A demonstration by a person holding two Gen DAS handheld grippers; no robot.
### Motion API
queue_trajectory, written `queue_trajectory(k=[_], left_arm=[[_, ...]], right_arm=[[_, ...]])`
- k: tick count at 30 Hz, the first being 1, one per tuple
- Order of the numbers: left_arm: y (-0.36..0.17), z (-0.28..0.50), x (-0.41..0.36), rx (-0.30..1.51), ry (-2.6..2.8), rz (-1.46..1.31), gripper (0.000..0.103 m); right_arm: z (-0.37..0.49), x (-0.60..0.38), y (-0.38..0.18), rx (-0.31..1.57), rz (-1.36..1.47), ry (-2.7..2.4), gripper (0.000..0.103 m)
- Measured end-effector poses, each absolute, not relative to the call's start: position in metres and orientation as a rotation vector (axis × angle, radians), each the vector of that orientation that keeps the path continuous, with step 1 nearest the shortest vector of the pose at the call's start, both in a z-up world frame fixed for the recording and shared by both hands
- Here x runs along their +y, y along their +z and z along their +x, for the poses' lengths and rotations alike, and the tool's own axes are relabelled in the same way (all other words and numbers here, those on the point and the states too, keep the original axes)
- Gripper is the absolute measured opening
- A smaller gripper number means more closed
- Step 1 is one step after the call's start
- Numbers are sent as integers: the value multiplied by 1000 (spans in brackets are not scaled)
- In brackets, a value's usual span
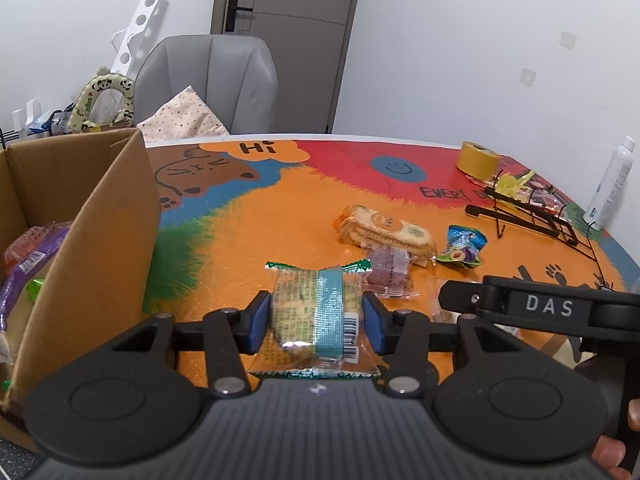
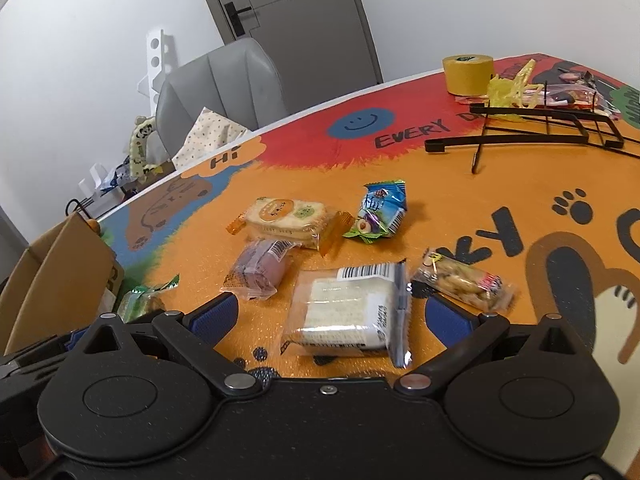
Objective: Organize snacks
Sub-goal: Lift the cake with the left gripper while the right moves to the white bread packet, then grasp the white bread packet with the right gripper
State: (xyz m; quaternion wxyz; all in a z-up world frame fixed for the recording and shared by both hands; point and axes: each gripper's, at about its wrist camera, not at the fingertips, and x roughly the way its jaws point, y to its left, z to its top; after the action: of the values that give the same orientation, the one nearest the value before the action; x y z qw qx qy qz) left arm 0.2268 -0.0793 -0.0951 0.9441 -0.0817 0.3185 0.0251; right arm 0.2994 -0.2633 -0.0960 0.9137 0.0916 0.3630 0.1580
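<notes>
My left gripper (image 1: 317, 314) is shut on a green-edged cracker packet (image 1: 312, 320) with a teal band, held over the orange table beside the cardboard box (image 1: 100, 232). The packet also shows in the right wrist view (image 2: 140, 302). My right gripper (image 2: 334, 318) is open, its blue pads either side of a white wafer packet (image 2: 348, 310) lying on the table. Nearby lie a purple cake packet (image 2: 258, 270), a biscuit packet (image 2: 288, 216), a blue plum packet (image 2: 380, 210) and a peanut packet (image 2: 466, 282).
The box holds several snack bags (image 1: 28, 256). A yellow tape roll (image 2: 467, 69), a black wire rack (image 2: 532, 128) and a white bottle (image 1: 610, 184) stand at the far right. A grey chair (image 1: 212, 84) stands behind the table.
</notes>
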Motion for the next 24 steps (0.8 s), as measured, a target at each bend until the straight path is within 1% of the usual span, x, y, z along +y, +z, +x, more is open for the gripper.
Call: queue_trajectory(k=[8,10,12,13,14,15,21,24], left_arm=[[-104,235,-70,673,76,-181,48],[-106,236,-69,679,78,-184,48],[-108,237,-68,684,80,-184,48],[-108,237,-68,685,80,-183,48],[-107,236,-68,685,80,-184,47],[-107,236,-68,684,80,-184,47],[-100,228,-71,665,72,-182,47],[-96,223,-74,656,66,-180,47]], right_arm=[[309,-246,-105,756,128,306,103],[311,-243,-108,767,111,304,101],[310,-241,-109,764,89,294,93],[309,-240,-109,756,71,288,84],[308,-239,-108,752,52,282,79],[307,-238,-107,746,37,282,69],[297,-246,-99,739,61,316,56],[293,-250,-97,749,89,326,54]])
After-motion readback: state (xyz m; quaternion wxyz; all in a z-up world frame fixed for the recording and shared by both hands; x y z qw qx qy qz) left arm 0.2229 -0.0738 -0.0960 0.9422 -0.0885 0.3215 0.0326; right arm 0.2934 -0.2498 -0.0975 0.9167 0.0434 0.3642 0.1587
